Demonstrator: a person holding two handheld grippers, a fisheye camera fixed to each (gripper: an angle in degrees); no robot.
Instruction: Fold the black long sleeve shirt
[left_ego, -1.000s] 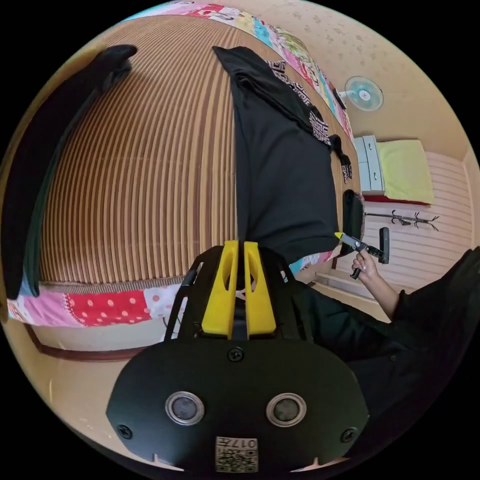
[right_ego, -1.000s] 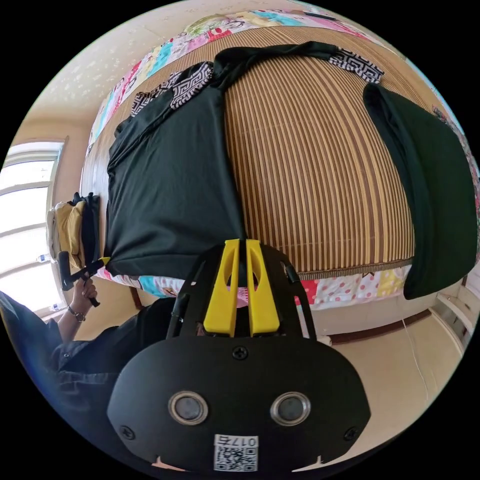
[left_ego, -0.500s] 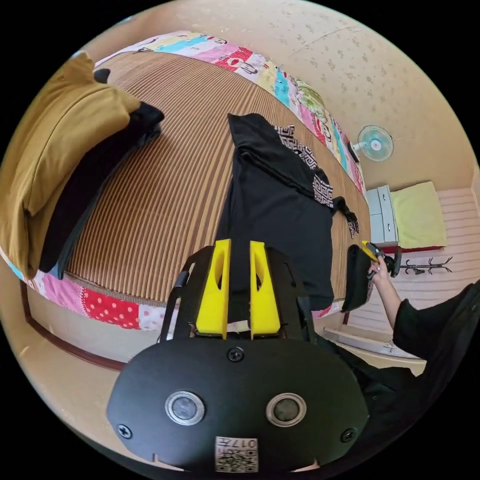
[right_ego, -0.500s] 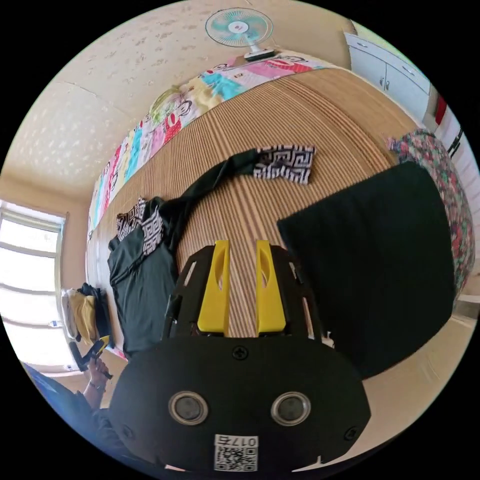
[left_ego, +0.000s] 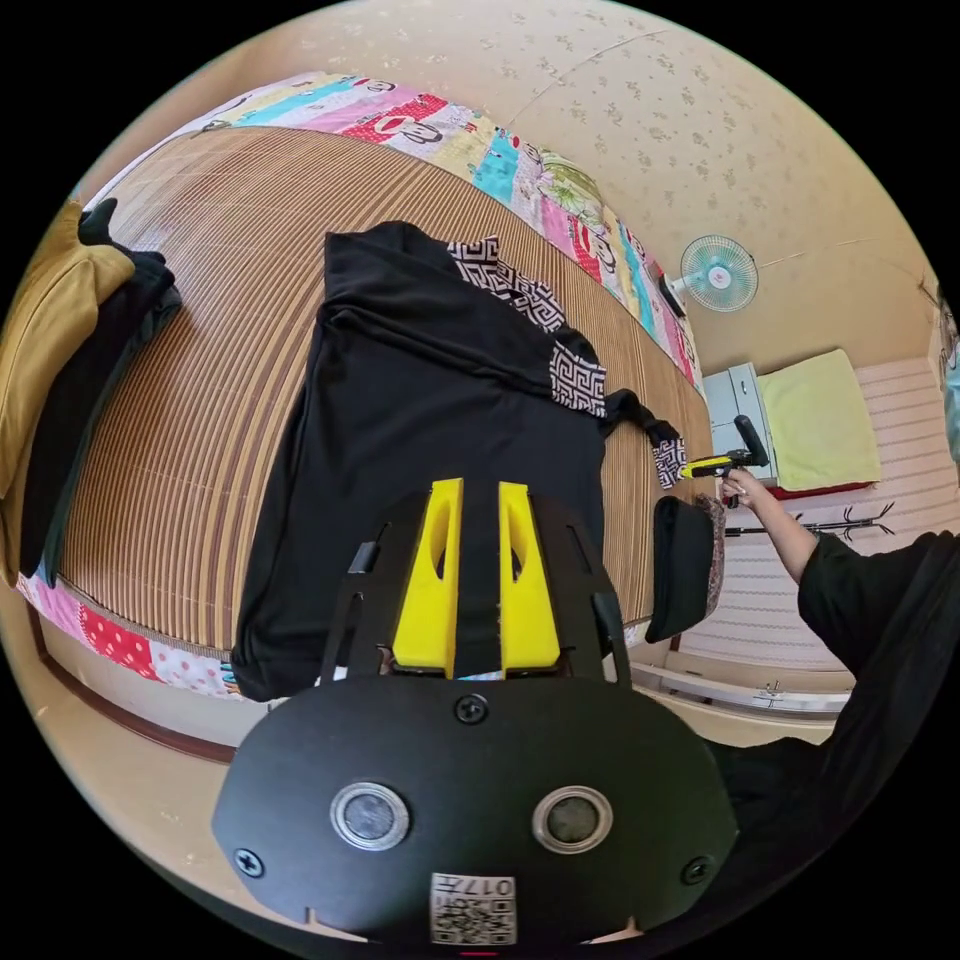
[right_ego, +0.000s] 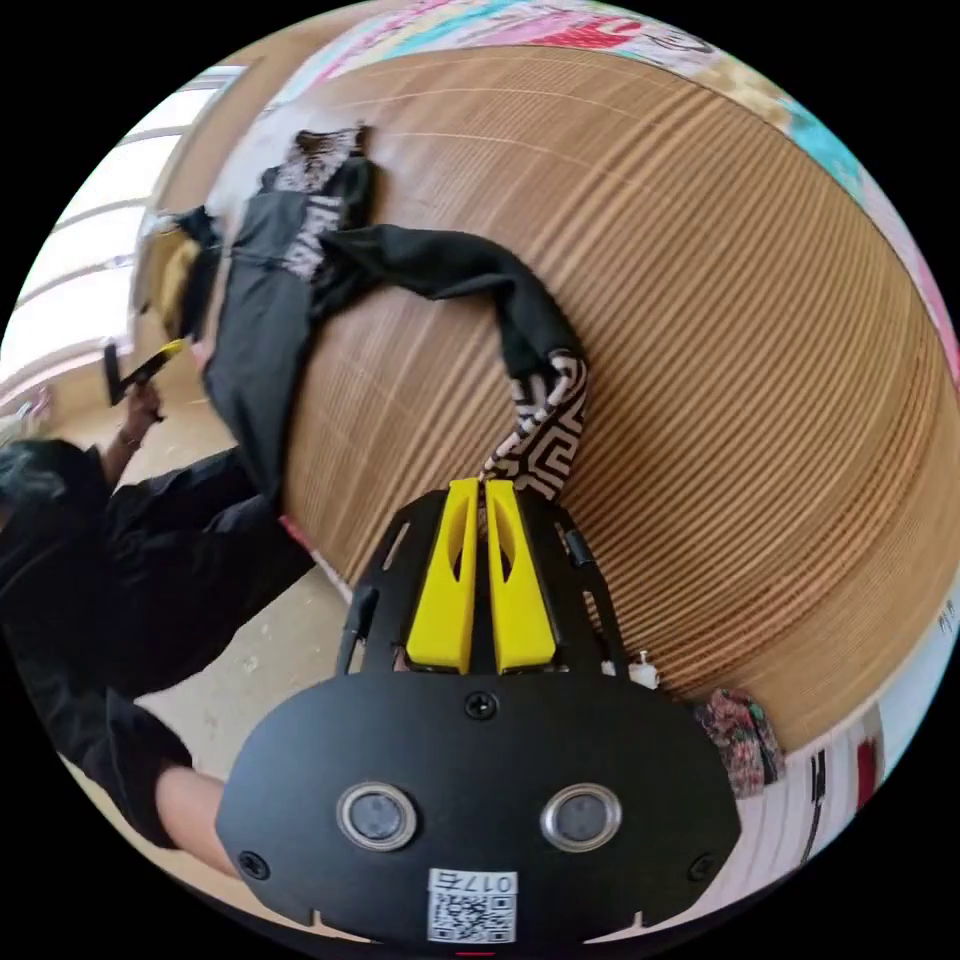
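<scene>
Left gripper view: my left tool (left_ego: 478, 487) hangs over the near hem of the black long sleeve shirt (left_ego: 430, 400), its yellow jaws parted with a strip of the black cloth showing in the gap; I cannot tell whether they touch it. The shirt lies spread on the striped bamboo mat (left_ego: 200, 330) of the bed, its patterned cuffs toward the far side. A mustard garment (left_ego: 45, 330) sits at the mat's left edge. To the right I see my right tool (left_ego: 705, 466) held in a hand (left_ego: 742, 487).

In the right gripper view, my right tool (right_ego: 483, 487) is closed on the black-and-white patterned cuff (right_ego: 540, 425), with the sleeve (right_ego: 440, 265) trailing back across the mat (right_ego: 720, 330) to the shirt's body.
</scene>
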